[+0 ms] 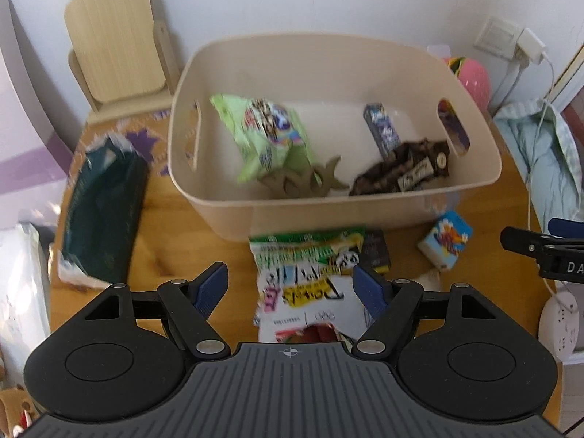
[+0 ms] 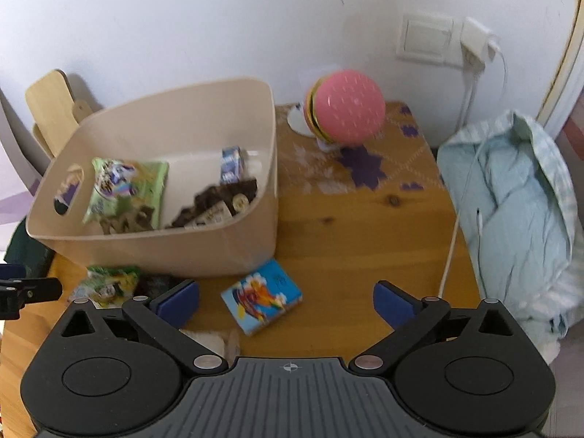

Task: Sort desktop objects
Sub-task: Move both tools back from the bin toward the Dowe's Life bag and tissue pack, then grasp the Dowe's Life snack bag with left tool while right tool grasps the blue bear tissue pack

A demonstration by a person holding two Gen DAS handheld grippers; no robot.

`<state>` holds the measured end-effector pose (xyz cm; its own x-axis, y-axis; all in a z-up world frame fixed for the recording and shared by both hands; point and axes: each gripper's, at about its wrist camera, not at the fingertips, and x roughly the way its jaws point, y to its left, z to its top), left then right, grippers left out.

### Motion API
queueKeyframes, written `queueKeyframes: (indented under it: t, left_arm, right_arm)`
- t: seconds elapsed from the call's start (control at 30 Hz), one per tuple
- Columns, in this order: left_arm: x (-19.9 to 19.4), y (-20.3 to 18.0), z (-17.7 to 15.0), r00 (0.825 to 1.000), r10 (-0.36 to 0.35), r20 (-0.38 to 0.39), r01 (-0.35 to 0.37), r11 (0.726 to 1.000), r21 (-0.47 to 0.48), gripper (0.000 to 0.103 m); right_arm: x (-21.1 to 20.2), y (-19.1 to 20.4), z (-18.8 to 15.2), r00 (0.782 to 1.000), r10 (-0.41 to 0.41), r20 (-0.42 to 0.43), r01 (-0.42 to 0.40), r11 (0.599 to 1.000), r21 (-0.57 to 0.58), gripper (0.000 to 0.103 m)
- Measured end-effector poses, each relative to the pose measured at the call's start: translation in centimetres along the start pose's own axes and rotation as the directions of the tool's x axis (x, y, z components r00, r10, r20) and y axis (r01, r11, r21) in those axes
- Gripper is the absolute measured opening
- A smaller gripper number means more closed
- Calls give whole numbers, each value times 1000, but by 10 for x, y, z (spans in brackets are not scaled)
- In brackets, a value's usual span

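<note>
A beige bin (image 1: 365,215) (image 2: 204,255) stands on the wooden table. It holds a light green snack bag (image 1: 266,135) (image 2: 124,189), a small purple carton (image 1: 381,129) (image 2: 230,164), a dark brown packet (image 1: 401,171) (image 2: 219,204) and a tan cutout (image 1: 310,182). In front of the bin lie a green and white snack bag (image 1: 310,277) (image 2: 109,284), a small dark box (image 1: 376,252) and a blue picture box (image 1: 445,239) (image 2: 261,297). My left gripper (image 1: 290,290) is open over the green and white bag. My right gripper (image 2: 286,303) is open around the blue box, above it.
A dark green packet (image 1: 102,211) lies left of the bin. A pink burger toy (image 2: 346,107) stands at the back right. A wooden stand (image 1: 116,43) leans behind the table. A light blue cloth (image 2: 518,219), a white cable (image 2: 452,252) and a power strip (image 1: 558,321) are at the right.
</note>
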<state>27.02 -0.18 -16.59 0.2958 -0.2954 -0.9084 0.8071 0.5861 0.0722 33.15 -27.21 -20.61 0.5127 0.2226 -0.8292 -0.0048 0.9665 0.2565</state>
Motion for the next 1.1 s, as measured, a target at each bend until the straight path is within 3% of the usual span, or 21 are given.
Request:
queueKeyframes:
  t: [0.23,0.77,1.1]
  left_arm:
    - [17,-6,0,999,-19,-41,20,999,26,77]
    - [54,-10,1,993,-47,-109,51,998,37,77]
    - [62,-14,2,992,-53,-116,63,995,79,86]
  right_arm:
    - [24,9,-10,999,-3,-45,1,999,-37,103]
    - [77,13,-13,996,58,-63,-73,959,-272,103]
    - [94,11,-11,996,72,-50,-84,940,-331,103]
